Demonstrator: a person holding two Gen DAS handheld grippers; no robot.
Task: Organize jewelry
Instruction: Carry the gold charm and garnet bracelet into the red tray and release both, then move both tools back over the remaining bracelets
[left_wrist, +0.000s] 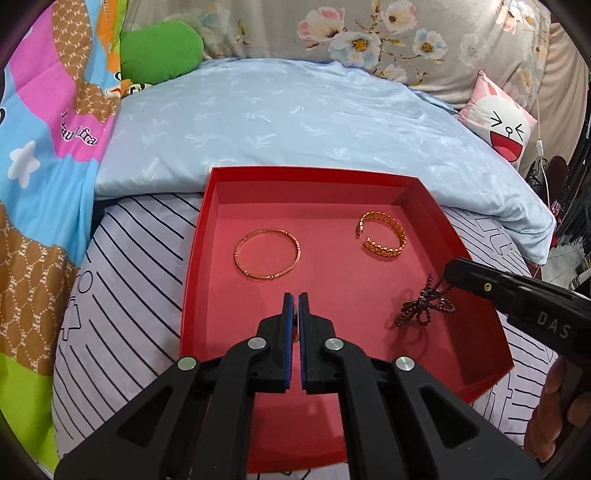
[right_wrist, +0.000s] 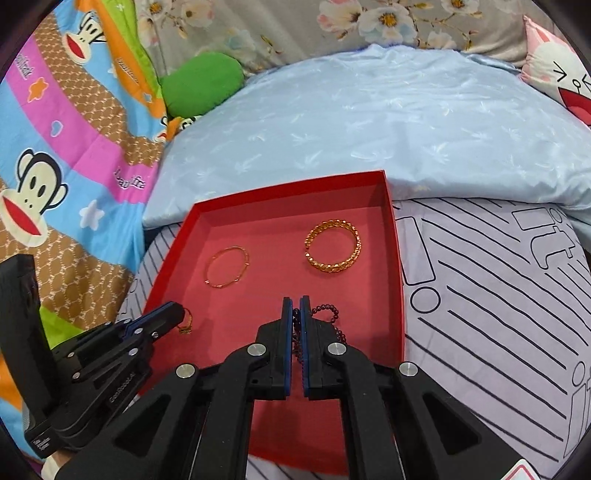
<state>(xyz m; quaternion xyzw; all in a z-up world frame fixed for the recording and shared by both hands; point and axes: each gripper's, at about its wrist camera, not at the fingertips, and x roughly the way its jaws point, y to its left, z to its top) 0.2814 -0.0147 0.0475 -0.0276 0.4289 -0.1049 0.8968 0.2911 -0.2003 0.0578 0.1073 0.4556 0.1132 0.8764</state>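
**Both grippers over the red tray**

The red tray (left_wrist: 424, 192) lies on the bed (left_wrist: 122, 258). Inside lie a thin bangle (left_wrist: 267, 253) and a chain cuff (left_wrist: 382, 236). The left gripper (left_wrist: 296, 297) has its jaws closed on a small gold ring (right_wrist: 185, 324). The right gripper (right_wrist: 295, 301) has its jaws closed on a dark bead strand (left_wrist: 424, 306), which dangles above the tray floor.
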